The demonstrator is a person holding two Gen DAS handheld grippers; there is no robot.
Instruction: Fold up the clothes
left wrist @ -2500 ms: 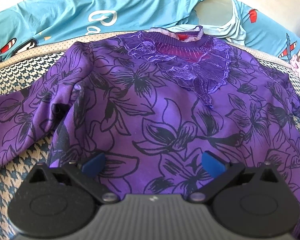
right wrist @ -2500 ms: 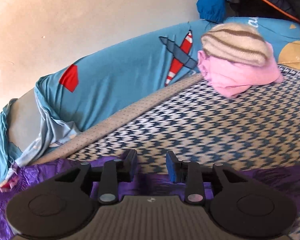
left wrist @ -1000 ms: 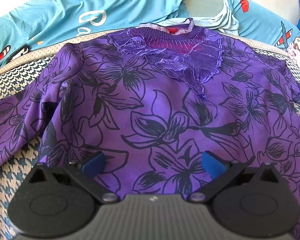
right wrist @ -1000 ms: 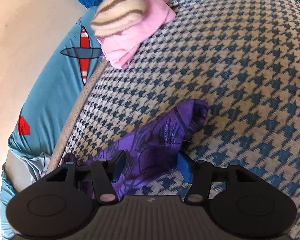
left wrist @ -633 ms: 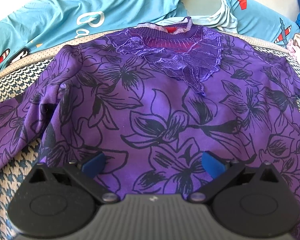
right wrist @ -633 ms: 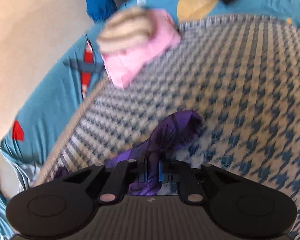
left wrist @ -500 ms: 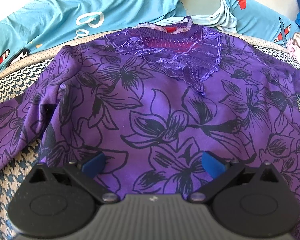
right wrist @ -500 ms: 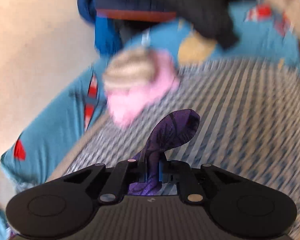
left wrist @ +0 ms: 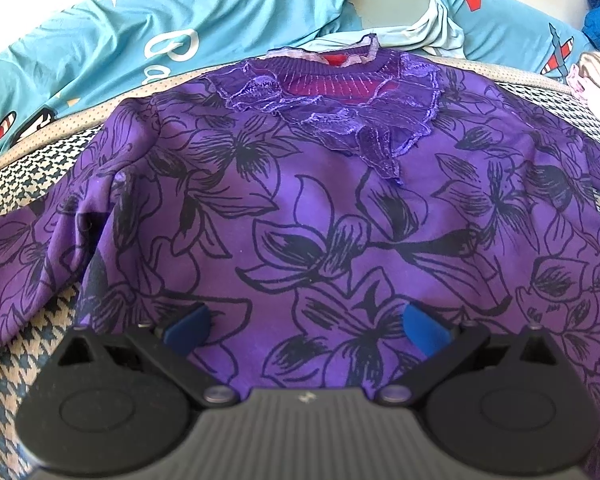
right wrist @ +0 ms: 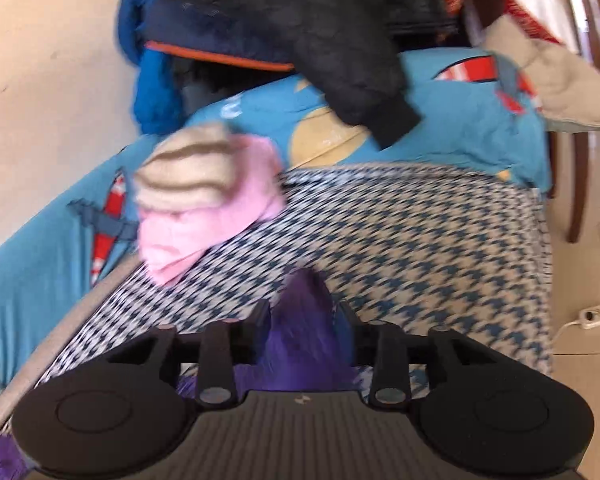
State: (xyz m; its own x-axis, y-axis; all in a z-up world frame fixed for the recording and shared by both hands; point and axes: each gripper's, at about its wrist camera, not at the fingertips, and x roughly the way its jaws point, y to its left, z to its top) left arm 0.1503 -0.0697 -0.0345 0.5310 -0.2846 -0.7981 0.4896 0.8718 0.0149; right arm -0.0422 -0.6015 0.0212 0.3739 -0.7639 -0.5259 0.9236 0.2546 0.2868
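A: Start at the right gripper [right wrist: 303, 330]. Its jaws are opening, with the purple sleeve end [right wrist: 300, 320] bunched up between them. The view is blurred, so I can't say the pads are truly clear of the cloth.

B: So the risk is a half-grip?

A: I think so. If the hold slackens while the sleeve is raised off the houndstooth cover [right wrist: 440, 248], the cuff could slide out and flop back wherever it lands, not across the chest.

B: And the left gripper [left wrist: 306, 324]?

A: Spread wide, holding nothing, poised low over the hem of the purple floral sweater [left wrist: 320, 220], which lies front-up and fairly flat on the bed, neck toward the blue sheet [left wrist: 160, 28]. Nothing pins the body, so a tug on the sleeve could drag the whole garment sideways and wrinkle it.

B: Anything further out?

A: The pink and striped pile [right wrist: 204, 200] sits near the sleeve; a wide swing might clip it. The other sleeve [left wrist: 28, 264] is already rumpled, which may spoil an even fold.
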